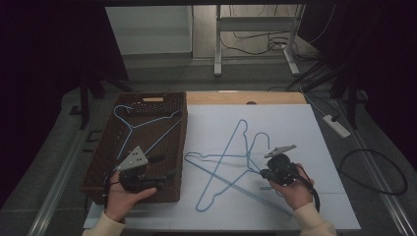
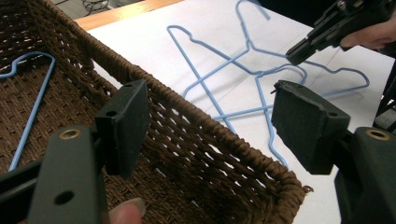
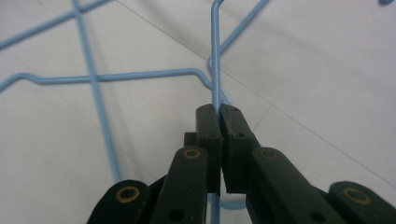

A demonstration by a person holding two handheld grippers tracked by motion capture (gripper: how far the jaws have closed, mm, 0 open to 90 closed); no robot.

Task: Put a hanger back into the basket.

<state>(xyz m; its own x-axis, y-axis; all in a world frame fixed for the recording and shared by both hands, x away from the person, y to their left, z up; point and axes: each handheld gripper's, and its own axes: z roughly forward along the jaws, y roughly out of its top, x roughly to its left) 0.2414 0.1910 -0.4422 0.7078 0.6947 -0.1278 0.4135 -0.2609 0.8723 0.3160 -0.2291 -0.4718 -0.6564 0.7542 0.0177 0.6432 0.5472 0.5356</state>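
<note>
- Two blue wire hangers [image 1: 231,164] are seen crossed on the white sheet [image 1: 295,128], at about 3 o'clock from the wicker basket [image 1: 110,135]; a third hanger [image 1: 142,129] lies inside the basket.
- The right gripper [image 3: 219,112] is pinched on the wire of one hanger just below its hook, its jaws pressed together with the wire between them.
- The left gripper [image 2: 210,116] is held with its jaws spread wide and nothing between them, above the basket's near right corner.
- The hanger is judged light, thin and springy; some flex and swinging about the pinch point is to be expected once it is lifted.
- The smooth coated wire is likely to slip or twist in the pads, so the neck by the hook, where the wire doubles, is judged the surest place to hold.
- The gripped hanger is tangled across the other, so the second may be dragged along.
- Open sheet is left toward 12 and 3 o'clock; the basket's raised rim [image 2: 187,109] at 9 o'clock must be cleared on the way over.
</note>
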